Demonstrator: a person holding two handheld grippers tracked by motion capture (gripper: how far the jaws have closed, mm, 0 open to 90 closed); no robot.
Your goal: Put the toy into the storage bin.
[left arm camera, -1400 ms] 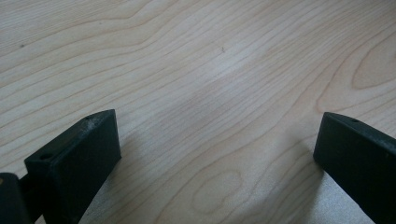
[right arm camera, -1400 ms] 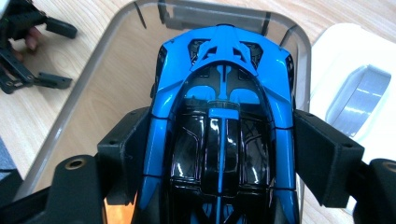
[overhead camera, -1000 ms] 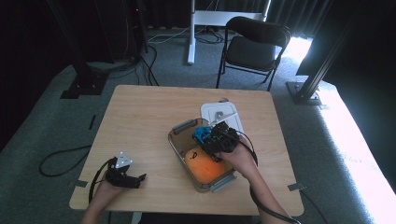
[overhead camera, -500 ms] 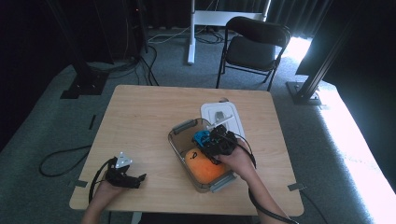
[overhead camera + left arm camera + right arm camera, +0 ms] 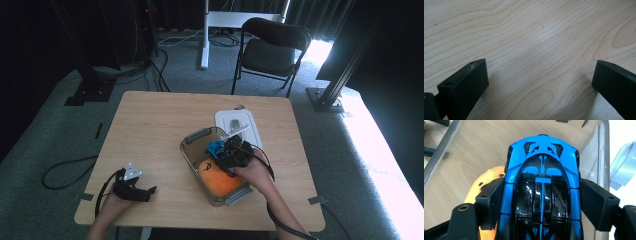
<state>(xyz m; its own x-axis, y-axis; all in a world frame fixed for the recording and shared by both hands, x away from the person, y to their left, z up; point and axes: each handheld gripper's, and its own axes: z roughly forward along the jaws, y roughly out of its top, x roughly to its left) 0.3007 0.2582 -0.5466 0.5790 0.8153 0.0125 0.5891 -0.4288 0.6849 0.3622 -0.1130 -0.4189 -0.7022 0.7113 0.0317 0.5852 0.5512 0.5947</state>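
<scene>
Right gripper sits at centre-right of the high view, over the clear plastic container on the desk. Its fingers are closed on the blue toy car — in the right gripper view one pad presses each flank of the car, which runs up the middle of the frame w/ its black canopy toward the bottom. In the high view the car shows as a blue patch at the gripper's upper-left edge, inside the container outline; whether it touches the container floor cannot be told.

An orange rounded object lies in the lower part of the container, just below the gripper; in the right gripper view its edge shows at lower left, behind the left-hand pad.

A white lid lies flat on the desk, touching or just beside the container's upper-right corner.

Left gripper rests in the person's hand at the lower left of the high view, near the desk's front edge, well apart from the container. Its fingers stand wide apart w/ bare wood between them — nothing gripped.

A black folding chair stands on the floor beyond the desk, upper centre-right.
</scene>
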